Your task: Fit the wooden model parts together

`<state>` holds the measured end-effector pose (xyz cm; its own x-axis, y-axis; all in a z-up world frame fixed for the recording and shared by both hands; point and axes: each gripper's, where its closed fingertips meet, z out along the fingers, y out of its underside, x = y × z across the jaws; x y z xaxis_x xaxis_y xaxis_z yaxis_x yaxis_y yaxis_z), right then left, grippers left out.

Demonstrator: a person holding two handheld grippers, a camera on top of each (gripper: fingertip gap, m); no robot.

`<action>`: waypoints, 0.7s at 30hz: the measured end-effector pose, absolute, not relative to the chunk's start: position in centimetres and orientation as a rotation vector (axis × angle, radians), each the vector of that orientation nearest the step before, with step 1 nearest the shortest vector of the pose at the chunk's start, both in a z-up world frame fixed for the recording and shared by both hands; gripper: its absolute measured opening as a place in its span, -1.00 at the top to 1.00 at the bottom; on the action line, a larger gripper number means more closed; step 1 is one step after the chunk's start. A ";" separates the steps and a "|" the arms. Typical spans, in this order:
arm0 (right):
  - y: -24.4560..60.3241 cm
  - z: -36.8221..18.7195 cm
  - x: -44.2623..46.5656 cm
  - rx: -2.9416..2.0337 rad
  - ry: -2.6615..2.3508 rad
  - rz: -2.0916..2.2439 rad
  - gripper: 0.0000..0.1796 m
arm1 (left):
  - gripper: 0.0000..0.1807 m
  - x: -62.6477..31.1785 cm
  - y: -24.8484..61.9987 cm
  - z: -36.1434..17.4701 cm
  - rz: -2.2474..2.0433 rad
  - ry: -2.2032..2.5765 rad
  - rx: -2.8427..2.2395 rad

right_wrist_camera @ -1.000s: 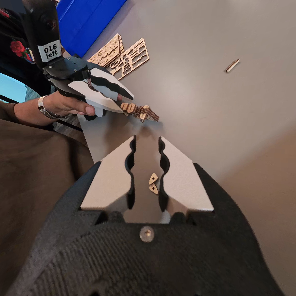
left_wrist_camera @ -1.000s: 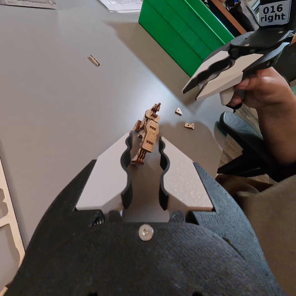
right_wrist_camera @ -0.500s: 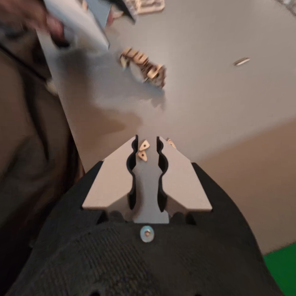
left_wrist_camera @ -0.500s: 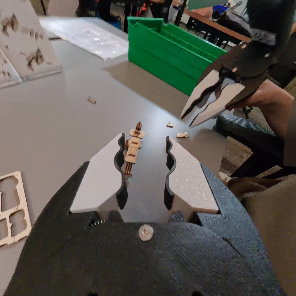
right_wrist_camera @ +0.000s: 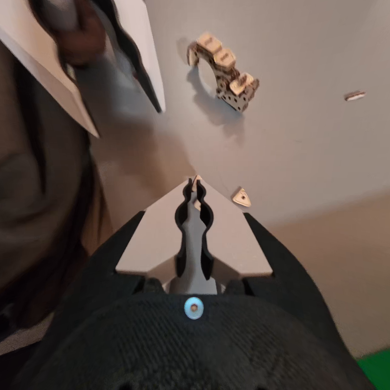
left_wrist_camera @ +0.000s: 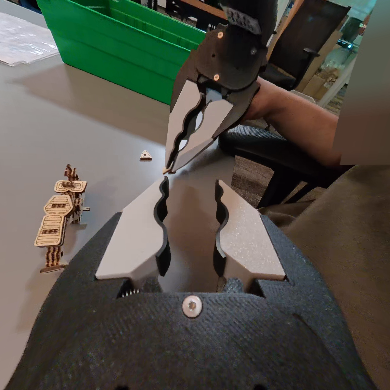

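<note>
The part-built wooden model (left_wrist_camera: 59, 215) lies on the grey table, left of my left gripper (left_wrist_camera: 191, 183), which is open and empty. The model also shows in the right wrist view (right_wrist_camera: 225, 69). My right gripper (right_wrist_camera: 194, 182) is shut on a small wooden piece (right_wrist_camera: 197, 181) at its tips, down at the table near the table's edge. In the left wrist view the right gripper (left_wrist_camera: 169, 169) pinches that piece (left_wrist_camera: 165, 170) just ahead of my left fingertips. A loose triangular wooden piece (left_wrist_camera: 146, 155) lies beside it and shows in the right wrist view (right_wrist_camera: 241, 197).
A green bin (left_wrist_camera: 118, 42) stands at the back of the table. A small wooden strip (right_wrist_camera: 354, 96) lies farther out. A black chair (left_wrist_camera: 263, 143) is off the table's edge at right. White sheets (left_wrist_camera: 19, 42) lie at the far left. Some 7 cm of space lies between my two pairs of fingers.
My left gripper let go of the model, opened wider and swung right. My right gripper came down to the table and closed on one of the small wooden pieces.
</note>
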<state>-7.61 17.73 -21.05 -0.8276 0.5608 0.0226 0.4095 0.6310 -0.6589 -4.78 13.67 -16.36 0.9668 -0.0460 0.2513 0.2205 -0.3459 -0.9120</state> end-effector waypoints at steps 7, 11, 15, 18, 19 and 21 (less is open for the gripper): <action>12.6 -14.2 -5.4 -0.882 -2.545 1.857 0.97 | 0.75 -5.3 13.7 -15.0 -0.303 -0.167 -1.825; 12.1 -13.8 -5.0 -0.995 -2.550 2.049 0.97 | 0.86 -4.9 13.5 -14.5 -0.317 -0.123 -1.800; 12.3 -13.2 -5.5 -1.057 -2.491 2.137 0.99 | 1.00 -4.4 13.5 -14.4 -0.343 -0.101 -1.796; 12.5 -13.2 -6.1 -1.072 -2.448 2.121 0.97 | 1.00 -4.9 13.5 -14.2 -0.436 -0.196 -1.764; 12.7 -13.0 -6.5 -1.064 -2.411 2.106 0.89 | 1.00 -5.3 13.5 -13.9 -0.498 -0.250 -1.734; 13.3 -12.8 -7.5 -1.051 -2.325 2.055 0.68 | 1.00 -6.2 13.4 -13.4 -0.652 -0.387 -1.649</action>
<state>-7.49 13.34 -12.81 -0.7862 0.3688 -0.4959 0.5373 0.0116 -0.8433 -6.19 13.37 -13.37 0.7833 -0.1084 0.6122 0.5891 -0.1853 -0.7865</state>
